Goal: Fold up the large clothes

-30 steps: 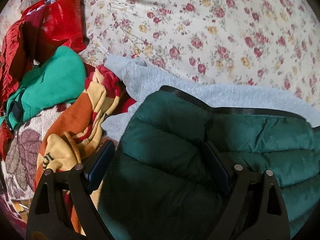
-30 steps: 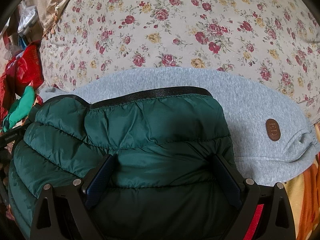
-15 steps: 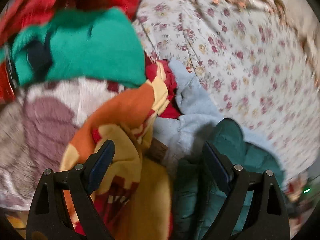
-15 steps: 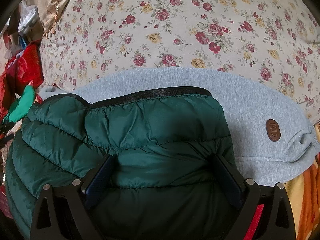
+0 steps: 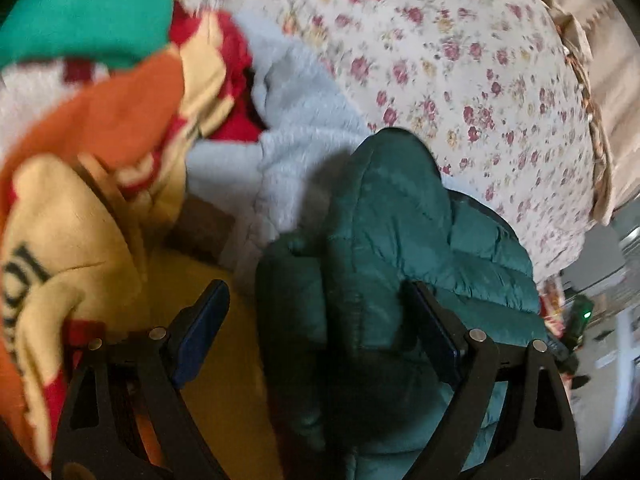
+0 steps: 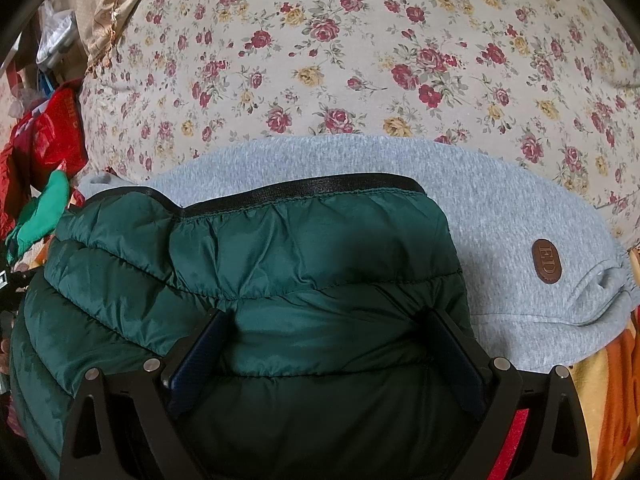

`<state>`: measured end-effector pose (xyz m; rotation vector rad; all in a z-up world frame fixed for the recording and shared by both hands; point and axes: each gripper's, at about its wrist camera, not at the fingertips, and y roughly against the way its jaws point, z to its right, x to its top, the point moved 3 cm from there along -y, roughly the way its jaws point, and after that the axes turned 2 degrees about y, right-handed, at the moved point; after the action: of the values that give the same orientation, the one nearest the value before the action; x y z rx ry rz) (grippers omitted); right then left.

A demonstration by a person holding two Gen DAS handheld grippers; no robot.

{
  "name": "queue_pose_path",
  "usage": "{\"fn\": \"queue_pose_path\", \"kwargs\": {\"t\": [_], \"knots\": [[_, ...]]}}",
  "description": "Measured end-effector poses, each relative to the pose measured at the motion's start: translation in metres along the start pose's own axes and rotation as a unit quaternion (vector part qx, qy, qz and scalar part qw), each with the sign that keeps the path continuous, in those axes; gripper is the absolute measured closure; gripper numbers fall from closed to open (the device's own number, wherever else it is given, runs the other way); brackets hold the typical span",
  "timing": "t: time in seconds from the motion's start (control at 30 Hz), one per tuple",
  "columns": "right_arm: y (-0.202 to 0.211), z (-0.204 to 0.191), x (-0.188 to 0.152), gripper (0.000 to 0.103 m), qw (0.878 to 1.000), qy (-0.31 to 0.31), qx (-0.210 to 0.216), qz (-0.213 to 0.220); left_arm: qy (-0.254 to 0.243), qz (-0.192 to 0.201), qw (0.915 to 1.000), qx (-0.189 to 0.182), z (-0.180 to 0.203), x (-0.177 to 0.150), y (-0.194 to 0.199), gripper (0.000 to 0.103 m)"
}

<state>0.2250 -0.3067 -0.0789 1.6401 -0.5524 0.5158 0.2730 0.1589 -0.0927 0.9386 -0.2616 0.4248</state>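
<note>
A dark green quilted puffer jacket (image 6: 280, 264) with a black hem band lies folded on top of a grey sweatshirt (image 6: 512, 216) on the flowered bed sheet (image 6: 340, 60). My right gripper (image 6: 326, 344) is open, its jaws wide apart and pressed down on the jacket's near part. In the left wrist view my left gripper (image 5: 316, 320) is open above the jacket's bunched left end (image 5: 392, 240), with the grey sweatshirt (image 5: 304, 128) behind it. Neither gripper holds anything.
A heap of other clothes lies to the left: an orange, yellow and red blanket (image 5: 92, 184) and a bright green garment (image 5: 80, 4). Red bags (image 6: 44, 136) stand at the bed's far left. The bed's edge (image 5: 596, 128) runs on the right of the left wrist view.
My left gripper has swung off the jacket's top towards its left end and turned, with motion blur. The jacket's left side has sagged a little. My right gripper has stayed still.
</note>
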Motion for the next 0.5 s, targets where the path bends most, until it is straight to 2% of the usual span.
{"fn": "queue_pose_path", "kwargs": {"t": [0.13, 0.2, 0.23, 0.27, 0.3, 0.37, 0.5], "knots": [[0.0, 0.0, 0.0, 0.005, 1.0, 0.0, 0.0, 0.0, 0.013, -0.009, 0.9994, -0.03, -0.005, -0.005, -0.008, 0.011], [0.0, 0.0, 0.0, 0.005, 1.0, 0.0, 0.0, 0.0, 0.005, -0.003, 0.9994, -0.034, -0.004, -0.006, -0.004, 0.016], [-0.001, 0.0, 0.001, 0.005, 1.0, 0.0, 0.0, 0.0, -0.002, -0.003, 0.9991, -0.041, -0.001, -0.007, -0.003, 0.03], [0.0, 0.0, 0.0, 0.005, 1.0, 0.0, 0.0, 0.0, -0.015, 0.0, 0.9988, -0.046, 0.006, -0.008, -0.001, 0.041], [0.0, 0.0, 0.0, 0.005, 1.0, 0.0, 0.0, 0.0, -0.026, 0.003, 0.9988, -0.04, 0.01, -0.007, -0.002, 0.044], [0.0, -0.001, 0.001, 0.005, 1.0, 0.0, 0.0, 0.0, -0.043, 0.008, 0.9985, -0.034, 0.016, -0.009, -0.001, 0.057], [0.0, 0.0, 0.0, 0.005, 1.0, 0.0, -0.001, -0.001, -0.048, 0.025, 0.9982, -0.025, 0.019, -0.01, 0.003, 0.069]]}}
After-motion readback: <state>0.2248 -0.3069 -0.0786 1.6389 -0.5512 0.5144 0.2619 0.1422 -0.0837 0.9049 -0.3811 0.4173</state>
